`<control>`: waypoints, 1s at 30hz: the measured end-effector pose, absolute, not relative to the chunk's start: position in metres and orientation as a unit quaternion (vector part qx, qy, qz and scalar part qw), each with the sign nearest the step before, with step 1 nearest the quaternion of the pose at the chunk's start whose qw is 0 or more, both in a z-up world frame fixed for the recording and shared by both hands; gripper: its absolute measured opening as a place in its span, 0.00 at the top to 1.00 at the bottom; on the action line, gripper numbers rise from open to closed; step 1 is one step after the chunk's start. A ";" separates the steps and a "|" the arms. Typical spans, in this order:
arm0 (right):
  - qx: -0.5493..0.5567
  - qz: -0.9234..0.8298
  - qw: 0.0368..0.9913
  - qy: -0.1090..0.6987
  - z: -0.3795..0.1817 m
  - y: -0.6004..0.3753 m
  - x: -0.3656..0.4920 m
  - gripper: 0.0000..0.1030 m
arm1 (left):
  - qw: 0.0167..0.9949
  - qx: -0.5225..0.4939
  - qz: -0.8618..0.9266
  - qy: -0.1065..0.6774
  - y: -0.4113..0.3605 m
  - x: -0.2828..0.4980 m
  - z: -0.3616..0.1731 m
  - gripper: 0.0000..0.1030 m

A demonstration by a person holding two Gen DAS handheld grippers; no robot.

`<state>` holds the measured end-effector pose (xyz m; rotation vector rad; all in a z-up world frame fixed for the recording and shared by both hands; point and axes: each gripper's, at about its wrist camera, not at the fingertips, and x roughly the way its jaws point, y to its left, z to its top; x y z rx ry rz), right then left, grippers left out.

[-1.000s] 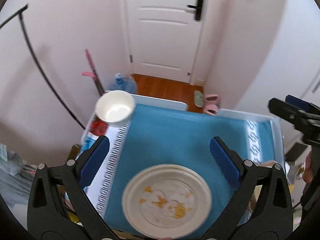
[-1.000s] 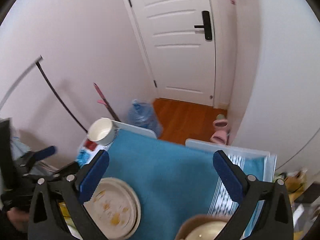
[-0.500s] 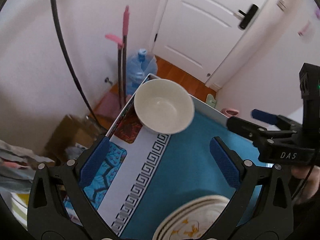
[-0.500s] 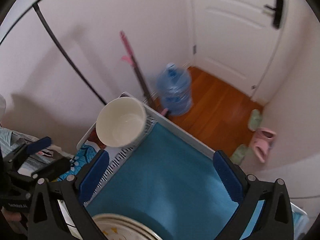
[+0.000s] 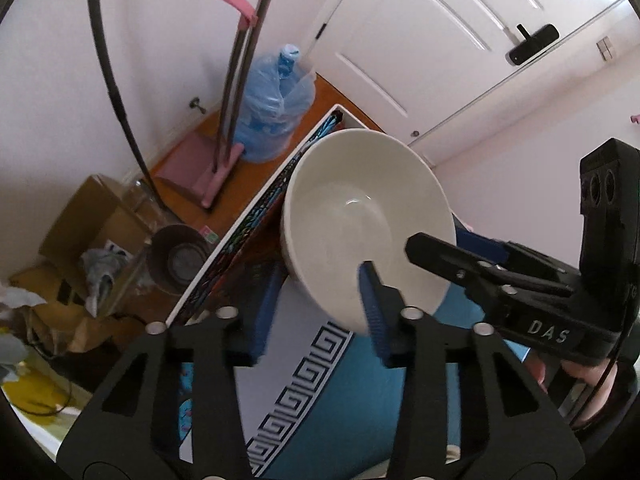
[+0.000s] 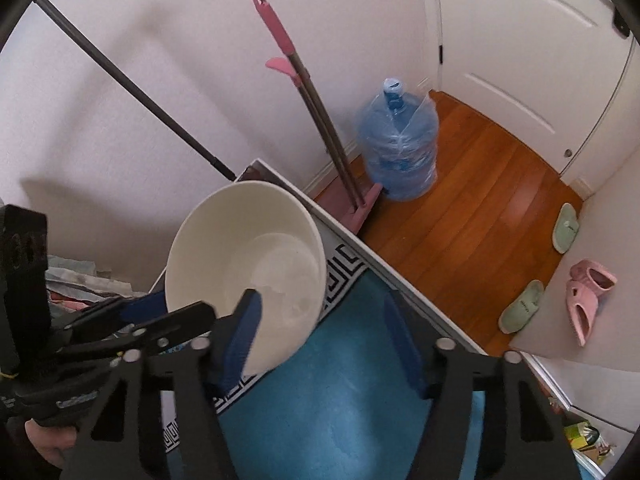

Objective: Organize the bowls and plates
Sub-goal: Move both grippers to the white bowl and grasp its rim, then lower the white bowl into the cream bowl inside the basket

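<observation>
Fingers (image 5: 370,300) of the left gripper (image 5: 316,312) are closing astride the white bowl's (image 5: 360,208) 6 o'clock rim; right gripper (image 6: 324,332) closing, one finger inside. Bowl sits at counter (image 6: 340,400) corner. Ceramic presumably: stiff, glazed-slick, breakable; rim wall is best pinched.

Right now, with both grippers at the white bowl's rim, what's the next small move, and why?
Probably let both sets of jaws finish closing before lifting. The left gripper and right gripper each straddle the white bowl rim, one finger inside and one outside, jaws closing. The bowl sits at the corner of the blue cloth; a lift before the grip is firm could tip it off.
</observation>
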<state>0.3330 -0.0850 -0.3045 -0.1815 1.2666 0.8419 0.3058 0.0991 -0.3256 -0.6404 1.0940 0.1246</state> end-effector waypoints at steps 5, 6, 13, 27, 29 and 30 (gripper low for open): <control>-0.079 0.389 0.712 0.579 -0.316 -0.079 0.334 0.79 | 0.801 -0.307 0.064 0.510 0.106 0.311 -0.336 0.74; -0.077 0.392 0.711 0.578 -0.316 -0.078 0.332 0.82 | 0.801 -0.306 0.063 0.510 0.106 0.312 -0.337 0.74; -0.078 0.381 0.725 0.568 -0.310 -0.081 0.326 0.83 | 0.805 -0.282 0.067 0.517 0.098 0.312 -0.330 0.75; -0.050 0.358 0.767 0.531 -0.254 -0.133 0.285 0.83 | 0.844 -0.217 0.031 0.490 0.055 0.283 -0.261 0.74; -0.038 0.349 0.777 0.523 -0.241 -0.150 0.274 0.83 | 0.849 -0.208 0.020 0.485 0.040 0.274 -0.246 0.74; -0.035 0.345 0.780 0.521 -0.236 -0.157 0.269 0.83 | 0.852 -0.204 0.012 0.481 0.030 0.268 -0.237 0.74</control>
